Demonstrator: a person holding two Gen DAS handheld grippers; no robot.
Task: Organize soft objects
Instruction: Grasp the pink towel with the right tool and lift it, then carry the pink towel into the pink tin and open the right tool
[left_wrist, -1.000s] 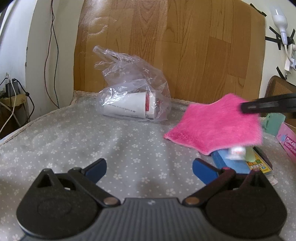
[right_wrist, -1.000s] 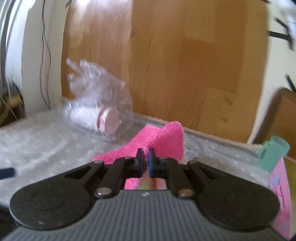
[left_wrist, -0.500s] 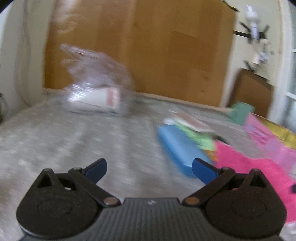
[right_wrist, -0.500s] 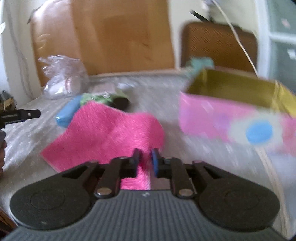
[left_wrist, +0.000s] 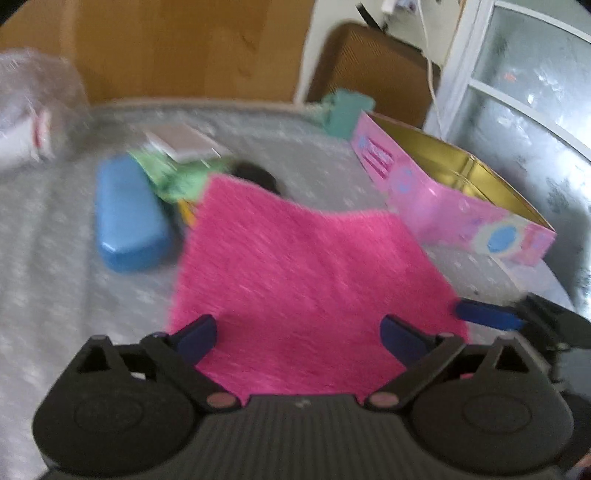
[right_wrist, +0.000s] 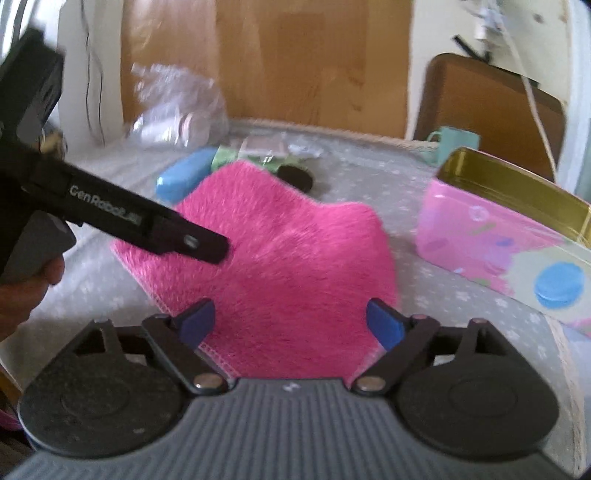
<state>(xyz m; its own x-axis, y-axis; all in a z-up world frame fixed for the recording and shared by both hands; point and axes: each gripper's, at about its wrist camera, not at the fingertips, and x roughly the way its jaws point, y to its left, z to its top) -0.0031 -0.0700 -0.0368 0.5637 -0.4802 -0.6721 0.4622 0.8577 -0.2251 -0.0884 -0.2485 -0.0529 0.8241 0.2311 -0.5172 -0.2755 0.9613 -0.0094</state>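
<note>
A fluffy pink cloth (left_wrist: 306, 273) (right_wrist: 291, 266) lies spread flat on the grey flowered tablecloth (left_wrist: 48, 288). My left gripper (left_wrist: 299, 338) hovers open over its near edge, jaws wide with only cloth below them. My right gripper (right_wrist: 291, 325) is over the cloth's near corner, its jaws opening wide and free of the cloth. In the right wrist view the left gripper's black finger (right_wrist: 192, 242) reaches in from the left above the cloth. In the left wrist view one blue fingertip (left_wrist: 484, 314) of the right gripper shows at the cloth's right corner.
An open pink tin (left_wrist: 454, 199) (right_wrist: 509, 229) with a gold inside stands right of the cloth. Behind the cloth lie a blue case (left_wrist: 125, 214), green packets (left_wrist: 177, 177), a dark round object (right_wrist: 295, 177) and a teal cup (right_wrist: 454, 140). A clear plastic bag (right_wrist: 177, 107) sits far left.
The right gripper carried the pink cloth to the table beside the tin, laid it flat and opened its jaws. The left gripper swung right to hover over the cloth.
</note>
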